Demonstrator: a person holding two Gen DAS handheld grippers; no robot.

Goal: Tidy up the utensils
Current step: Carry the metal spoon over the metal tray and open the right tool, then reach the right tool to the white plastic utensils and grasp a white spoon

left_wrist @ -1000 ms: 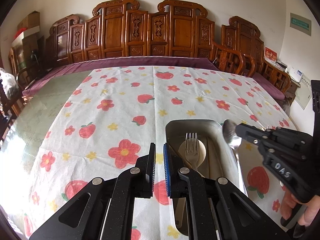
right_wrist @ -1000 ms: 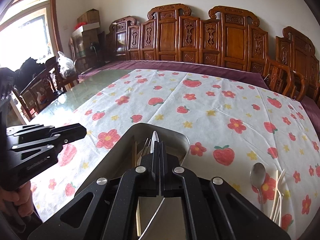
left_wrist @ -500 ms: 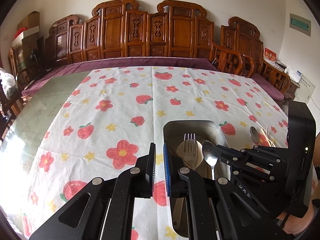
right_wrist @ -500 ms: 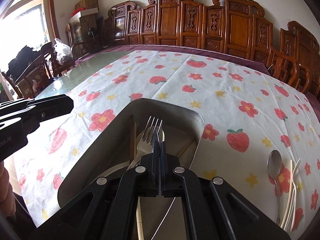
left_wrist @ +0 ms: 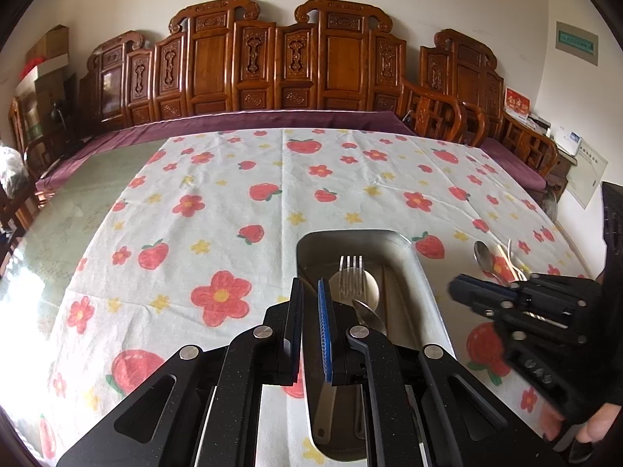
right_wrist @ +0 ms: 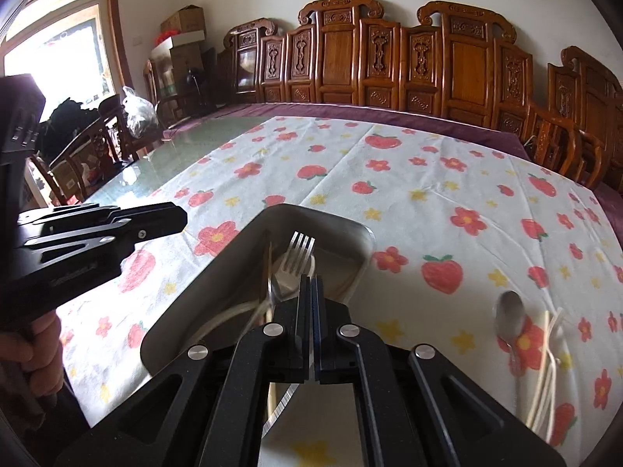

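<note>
A metal tray (left_wrist: 350,239) (right_wrist: 233,264) lies on the flowered tablecloth. In it are a steel fork (left_wrist: 351,272) (right_wrist: 300,253) lying on a white spoon (left_wrist: 372,292), a metal spoon (left_wrist: 366,313) (right_wrist: 273,286) and brown chopsticks (left_wrist: 384,284). My left gripper (left_wrist: 309,284) (right_wrist: 179,218) hangs at the tray's left rim, shut to a narrow slit with nothing in it. My right gripper (right_wrist: 310,278) (left_wrist: 453,290) is shut and empty near the tray's right rim, apart from the metal spoon. On the cloth to the right lie a second metal spoon (left_wrist: 483,253) (right_wrist: 510,315) and pale thin utensils (left_wrist: 510,257) (right_wrist: 549,350).
Carved wooden chairs (left_wrist: 272,62) (right_wrist: 389,58) line the far side of the table. Bare glass tabletop (left_wrist: 89,179) (right_wrist: 218,132) shows left of the cloth. A person's hand (left_wrist: 599,424) (right_wrist: 23,350) grips each gripper's handle.
The right gripper brought a metal spoon in over the tray. The spoon now lies in the tray, and the gripper has drawn off to the right. The left gripper has stayed put.
</note>
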